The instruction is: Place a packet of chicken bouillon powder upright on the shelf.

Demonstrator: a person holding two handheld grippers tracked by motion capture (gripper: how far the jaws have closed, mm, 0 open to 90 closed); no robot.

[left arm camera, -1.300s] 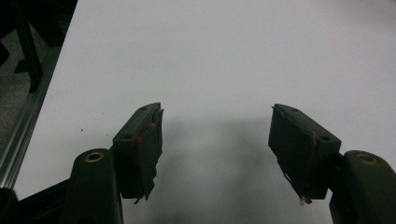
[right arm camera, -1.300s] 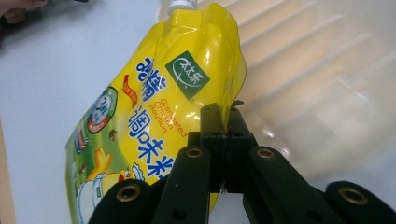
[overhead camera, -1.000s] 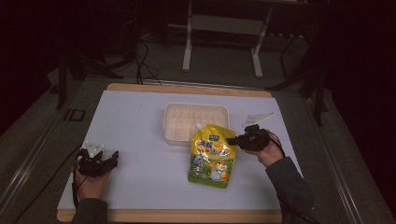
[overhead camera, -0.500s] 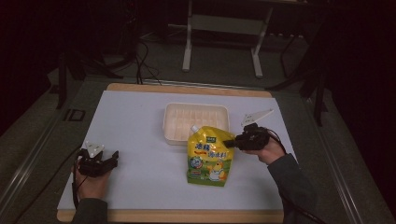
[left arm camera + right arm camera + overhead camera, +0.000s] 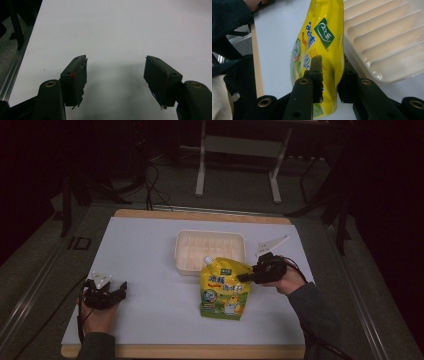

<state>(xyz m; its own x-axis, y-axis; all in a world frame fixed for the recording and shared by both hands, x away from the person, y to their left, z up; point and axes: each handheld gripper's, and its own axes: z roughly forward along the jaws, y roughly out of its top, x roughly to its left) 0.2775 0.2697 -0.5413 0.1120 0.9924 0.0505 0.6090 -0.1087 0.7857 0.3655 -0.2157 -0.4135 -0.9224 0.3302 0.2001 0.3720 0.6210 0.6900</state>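
Clearly the right gripper pinches the yellow pouch at its right edge, long axis running near-to-far just before the tray, while the left gripper rests wide open, well apart.

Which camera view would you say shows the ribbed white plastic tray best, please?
The high view: the ribbed white plastic tray appears whole there, behind the yellow printed pouch gripped by the right claw. The right gripper view shows just one corner close up, ribs clear. The left gripper view faces bare table.
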